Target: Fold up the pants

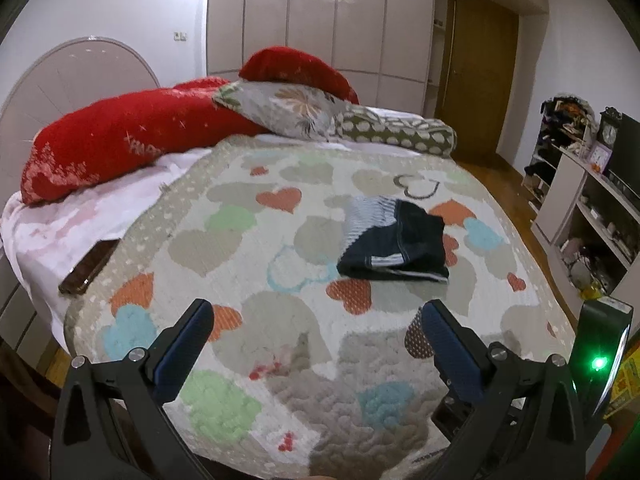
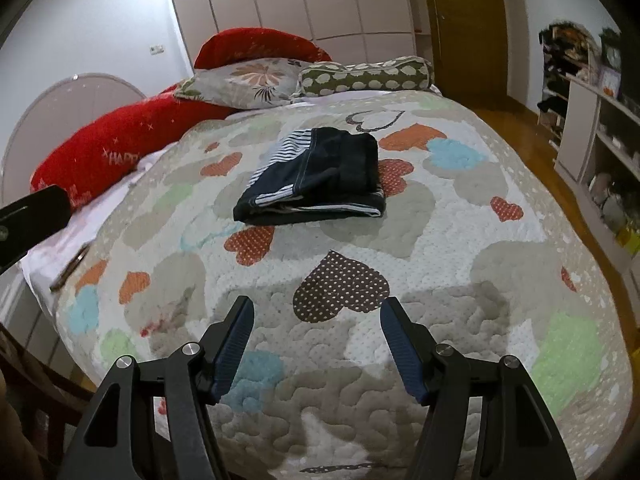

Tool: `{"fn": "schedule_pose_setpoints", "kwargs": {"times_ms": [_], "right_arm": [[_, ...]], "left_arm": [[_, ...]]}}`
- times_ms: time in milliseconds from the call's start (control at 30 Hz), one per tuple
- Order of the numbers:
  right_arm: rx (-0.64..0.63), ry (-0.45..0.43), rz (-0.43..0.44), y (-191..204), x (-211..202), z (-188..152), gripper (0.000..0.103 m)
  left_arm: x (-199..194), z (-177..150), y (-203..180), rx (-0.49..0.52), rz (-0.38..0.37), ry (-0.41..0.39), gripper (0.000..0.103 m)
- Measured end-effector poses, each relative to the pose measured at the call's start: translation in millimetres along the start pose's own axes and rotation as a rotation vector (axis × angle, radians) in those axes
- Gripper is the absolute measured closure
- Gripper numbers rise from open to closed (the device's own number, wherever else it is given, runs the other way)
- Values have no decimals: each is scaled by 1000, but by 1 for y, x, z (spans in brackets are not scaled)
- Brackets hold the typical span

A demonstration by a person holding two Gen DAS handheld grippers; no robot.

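Note:
The dark navy pants (image 1: 394, 240) with striped lining lie folded into a compact bundle on the heart-patterned quilt (image 1: 280, 280), right of the middle of the bed. They also show in the right wrist view (image 2: 316, 178), farther up the bed. My left gripper (image 1: 316, 312) is open and empty, held above the near part of the quilt, well short of the pants. My right gripper (image 2: 317, 310) is open and empty too, above the near quilt (image 2: 400, 360), also apart from the pants.
Red pillows (image 1: 120, 140), a floral pillow (image 1: 284, 108) and a spotted bolster (image 1: 400, 132) lie at the headboard. A phone (image 1: 90, 266) lies on the white sheet at the left. Shelves (image 1: 580, 208) stand along the right wall, beyond a strip of wooden floor.

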State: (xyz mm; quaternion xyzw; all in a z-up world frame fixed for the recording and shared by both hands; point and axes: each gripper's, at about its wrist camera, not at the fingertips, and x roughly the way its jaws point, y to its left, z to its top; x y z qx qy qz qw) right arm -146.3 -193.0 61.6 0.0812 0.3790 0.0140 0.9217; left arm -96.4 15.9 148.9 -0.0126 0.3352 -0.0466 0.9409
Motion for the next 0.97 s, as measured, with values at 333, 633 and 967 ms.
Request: {"fn": "schedule_pose_setpoints", "kwargs": {"times_ms": [333, 633, 967], "right_arm": [[9, 23, -43, -4, 5, -2, 33], [6, 23, -53, -3, 6, -4, 33], [-27, 32, -45, 2, 6, -5, 32]], "left_arm": [[14, -4, 9, -53, -31, 92, 0], [24, -9, 9, -64, -50, 146, 0], [31, -14, 10, -61, -49, 173, 0]]}}
